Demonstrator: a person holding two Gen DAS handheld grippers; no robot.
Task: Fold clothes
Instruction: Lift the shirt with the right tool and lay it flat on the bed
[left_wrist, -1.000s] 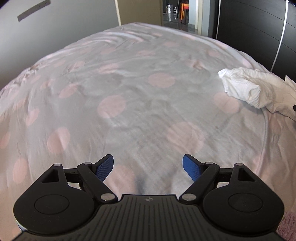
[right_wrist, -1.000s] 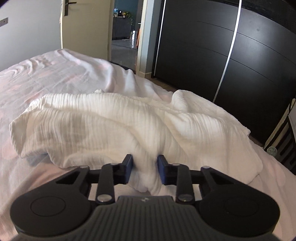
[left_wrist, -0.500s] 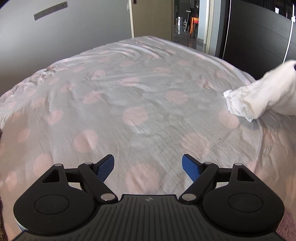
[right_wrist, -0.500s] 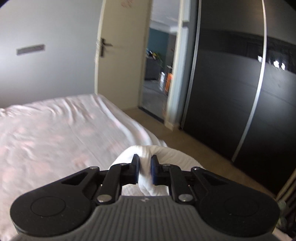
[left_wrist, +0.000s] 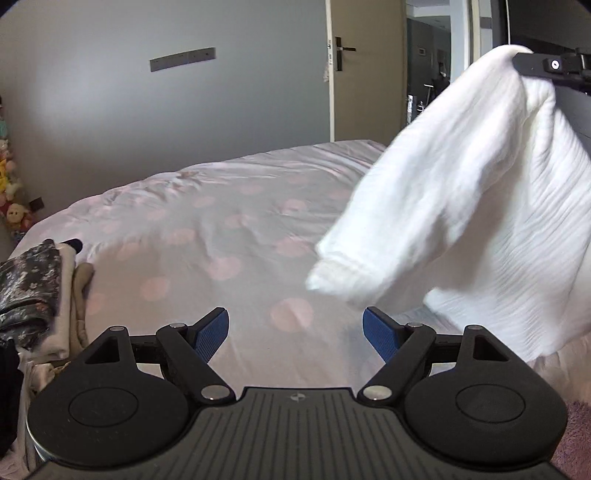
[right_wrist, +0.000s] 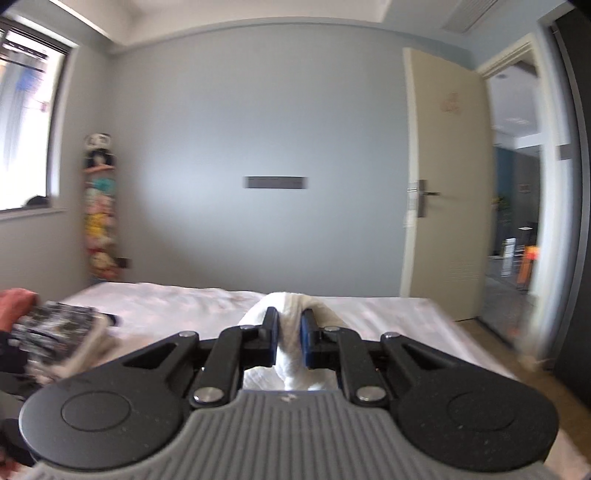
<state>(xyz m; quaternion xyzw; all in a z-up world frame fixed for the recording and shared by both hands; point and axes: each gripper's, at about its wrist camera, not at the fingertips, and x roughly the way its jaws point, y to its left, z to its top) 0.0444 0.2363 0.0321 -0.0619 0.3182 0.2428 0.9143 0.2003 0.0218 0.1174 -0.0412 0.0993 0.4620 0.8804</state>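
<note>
Where a second ago it lay crumpled at the bed's (left_wrist: 229, 236) right edge, the white garment (left_wrist: 480, 206) now hangs aloft, pinched in the right gripper (right_wrist: 289, 341). The left gripper (left_wrist: 295, 332) waits below, fingers wide and empty. Lifted clear, it looks ready for spreading flat.

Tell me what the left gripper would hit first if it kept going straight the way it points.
Probably the polka-dot bedspread. The open left gripper aims across it; the hanging white garment sits off to the right, though depth is unclear.
</note>
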